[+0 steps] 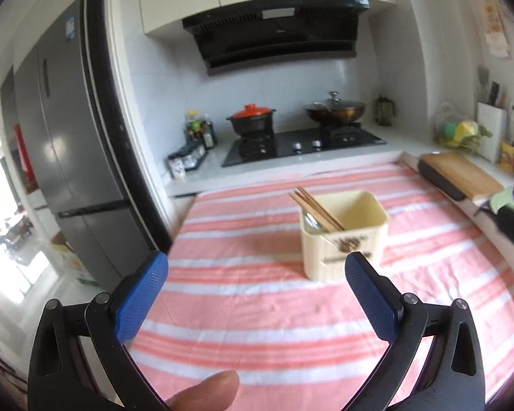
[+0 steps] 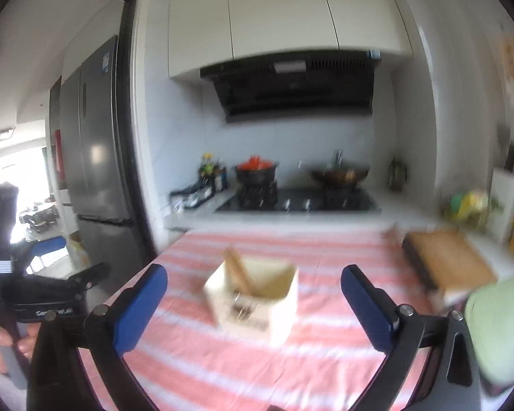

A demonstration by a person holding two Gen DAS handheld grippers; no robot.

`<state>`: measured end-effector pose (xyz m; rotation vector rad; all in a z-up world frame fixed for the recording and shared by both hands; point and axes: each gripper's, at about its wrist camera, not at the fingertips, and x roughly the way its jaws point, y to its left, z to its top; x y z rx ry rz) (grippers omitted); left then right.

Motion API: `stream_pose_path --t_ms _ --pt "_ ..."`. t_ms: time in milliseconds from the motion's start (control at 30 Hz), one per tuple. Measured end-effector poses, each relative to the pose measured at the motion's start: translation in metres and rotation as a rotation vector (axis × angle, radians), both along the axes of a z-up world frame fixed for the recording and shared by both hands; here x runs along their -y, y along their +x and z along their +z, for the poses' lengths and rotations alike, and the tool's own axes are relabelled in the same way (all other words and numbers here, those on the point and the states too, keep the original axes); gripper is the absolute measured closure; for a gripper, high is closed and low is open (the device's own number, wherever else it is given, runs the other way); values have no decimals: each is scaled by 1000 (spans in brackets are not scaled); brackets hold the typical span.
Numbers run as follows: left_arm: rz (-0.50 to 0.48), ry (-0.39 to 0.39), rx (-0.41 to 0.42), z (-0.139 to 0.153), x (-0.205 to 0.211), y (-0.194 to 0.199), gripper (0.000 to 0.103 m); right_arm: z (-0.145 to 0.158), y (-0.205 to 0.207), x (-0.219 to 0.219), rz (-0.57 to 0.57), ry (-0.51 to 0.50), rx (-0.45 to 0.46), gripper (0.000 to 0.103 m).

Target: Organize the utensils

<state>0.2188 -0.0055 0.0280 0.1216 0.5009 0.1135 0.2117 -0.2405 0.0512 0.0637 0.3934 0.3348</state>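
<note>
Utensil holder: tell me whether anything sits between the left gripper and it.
Nothing visible does. The left gripper is open and empty, and only bare striped cloth lies between it and the cream utensil holder, which already holds chopsticks. The cutting board lies well off to the right.

A home kitchen: gas hob point(image 1: 305, 145) with pots, range hood point(image 1: 277, 34) (fridge point(image 1: 61, 144) beside).

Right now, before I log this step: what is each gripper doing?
Left gripper: open, holding nothing.
Right gripper: open, holding nothing.
</note>
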Motion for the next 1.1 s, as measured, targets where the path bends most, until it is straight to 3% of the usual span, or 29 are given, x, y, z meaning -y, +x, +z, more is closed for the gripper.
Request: stream_pose_path --t_ms 100,400,900,1100 --pt "-14 -61 -6 4 -3 -20 0 -9 -25 -9 -53 -52 -33 0" --pt "4 -51 64 26 3 -55 0 8 -71 -26 -56 -109 -3 0" --pt "-12 -97 57 31 -3 -60 0 28 -84 -34 -49 -101 -12 0" --pt "2 -72 51 30 -6 -62 0 22 -81 -39 -25 -110 -41 0"
